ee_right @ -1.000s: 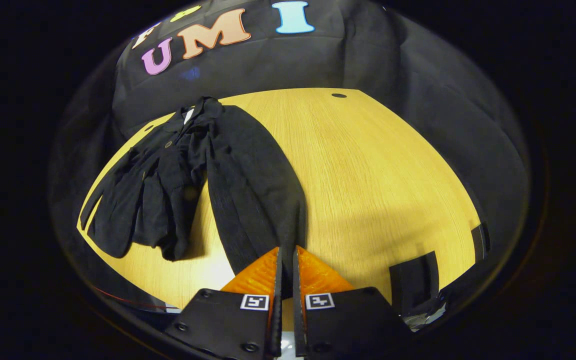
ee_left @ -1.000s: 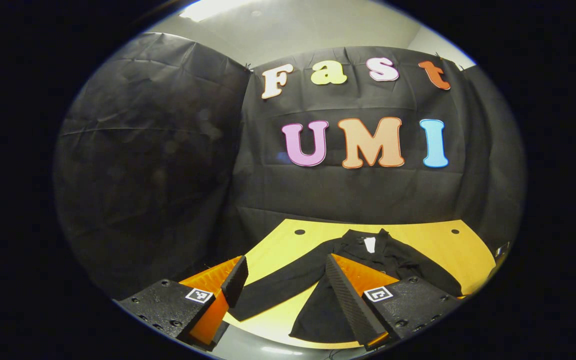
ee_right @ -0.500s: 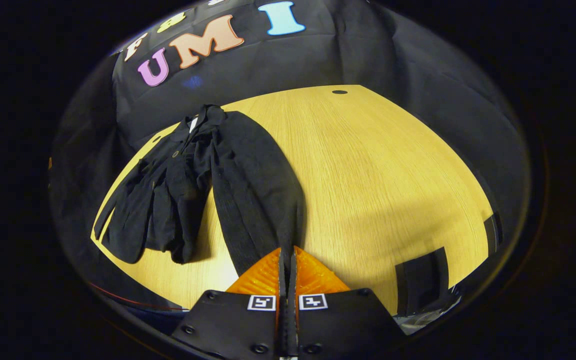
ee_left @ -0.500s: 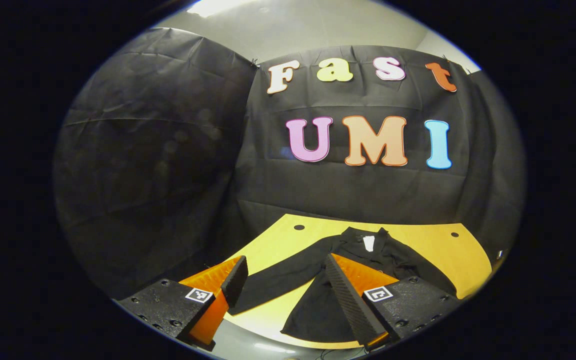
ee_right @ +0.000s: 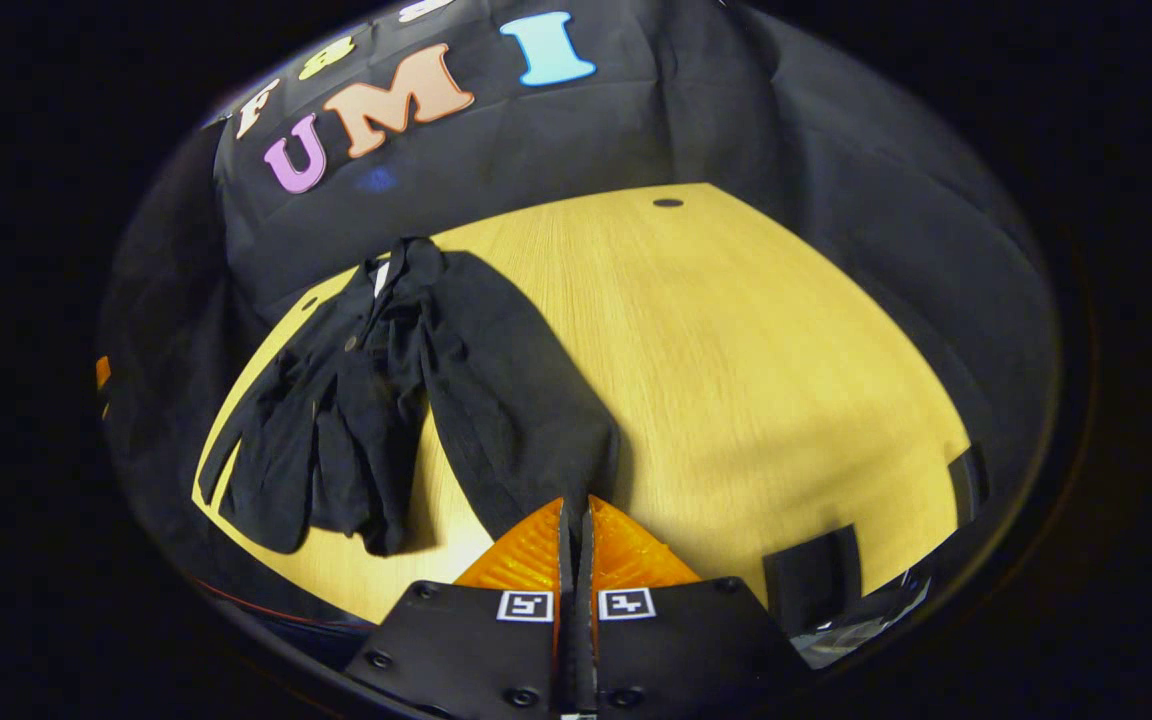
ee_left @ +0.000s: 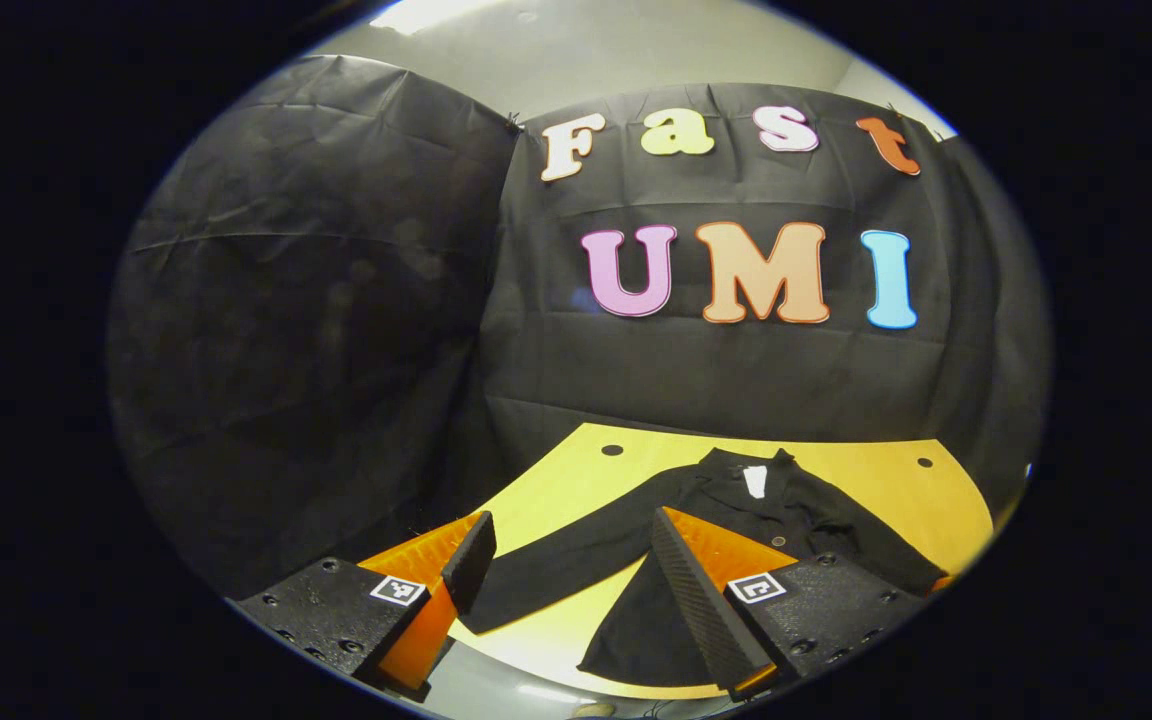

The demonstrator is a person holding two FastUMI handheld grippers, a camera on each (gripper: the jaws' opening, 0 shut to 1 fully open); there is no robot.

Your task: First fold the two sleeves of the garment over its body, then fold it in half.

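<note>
Item under inspection: a dark garment (ee_right: 406,390) lying on the yellow wood-grain worktop (ee_right: 756,350), collar toward the booth's back wall. In the right gripper view it occupies the worktop from 9 to 6 o'clock; in the left gripper view it lies low, between 5 and 6 o'clock.

Right gripper (ee_right: 576,520): fingers pressed together at 6 o'clock of its own view, and the end of the right sleeve (ee_right: 526,420) runs straight into their tips. It reads as a pinch on the cuff, though the contact itself is hidden behind the fingers. The sleeve lies stretched outward from the shoulder, apart from the body panel, with bare worktop showing between them.

Left gripper (ee_left: 566,545): fingers spread wide, holding nothing. The left sleeve (ee_left: 576,550) lies flat on the worktop, angled toward 7 o'clock, its end near the left-hand finger but not between the two.

Judgement on stage: the first step, sleeves over the body, is in hand and neither sleeve is yet folded. The halving fold is untouched.

Next move, as assessed: carry the right cuff up and across toward 10 o'clock of the right gripper view, lay it over the body panel, and only then release. The lift should be low, or the light fabric may drag the body out of line. The left gripper would then need to descend onto its cuff.
</note>
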